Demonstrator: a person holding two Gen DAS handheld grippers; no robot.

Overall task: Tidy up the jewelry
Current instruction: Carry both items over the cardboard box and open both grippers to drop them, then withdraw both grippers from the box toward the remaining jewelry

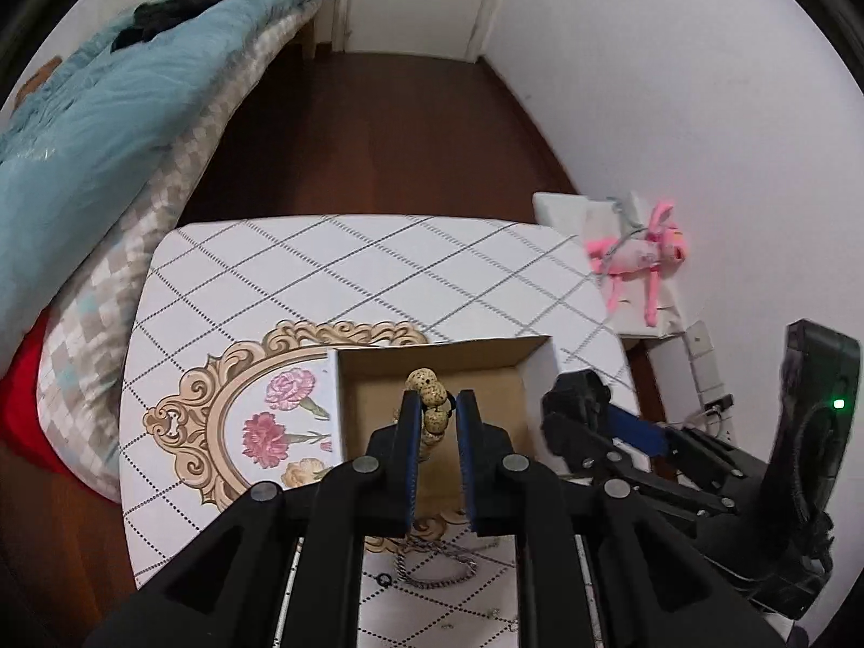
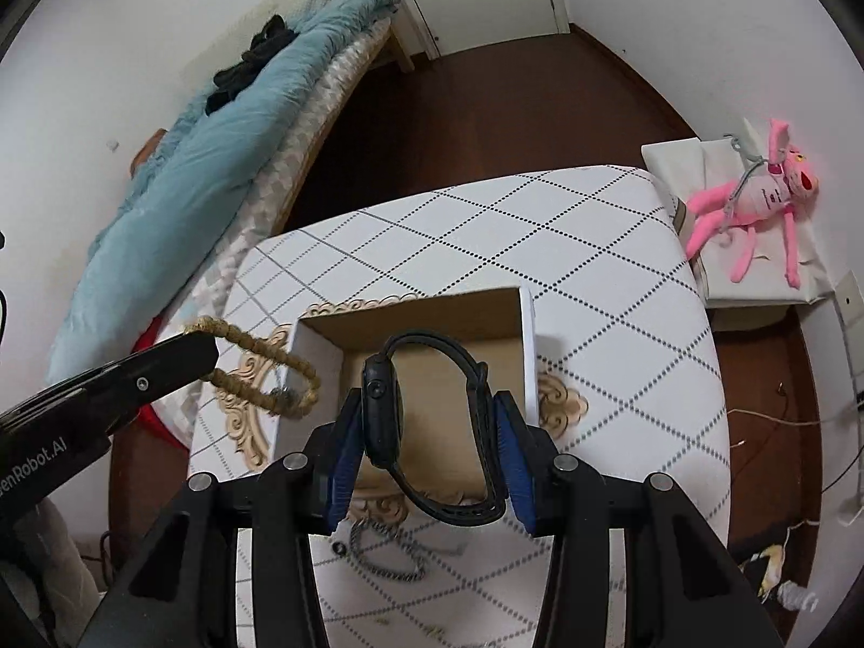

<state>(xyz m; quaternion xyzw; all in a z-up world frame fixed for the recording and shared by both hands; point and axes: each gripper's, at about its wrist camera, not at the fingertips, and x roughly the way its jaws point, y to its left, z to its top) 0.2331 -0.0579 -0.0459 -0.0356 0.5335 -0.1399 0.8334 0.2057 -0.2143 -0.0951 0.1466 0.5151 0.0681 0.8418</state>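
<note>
Left tool [image 1: 436, 405] clamping bead bracelet [image 1: 432, 399], right tool [image 2: 432, 426] clamping black watch [image 2: 426, 421] above box [image 2: 432, 324].

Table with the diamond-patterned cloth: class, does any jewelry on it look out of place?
Yes. A silver metal chain lies loosely tangled on the white diamond-patterned tablecloth, outside the open cardboard box, with a small black ring beside it.

A tan beaded bracelet [image 1: 431, 405] hangs pinched between the nearly closed jaws of the left gripper [image 1: 437, 405]. A black wristwatch [image 2: 432, 426], its strap looped, sits clamped between the right gripper's [image 2: 426, 459] pads. Below both tongs an open cardboard box [image 2: 526, 345] stands, with a silver chain [image 2: 389, 556] nearer, beneath them.
</note>
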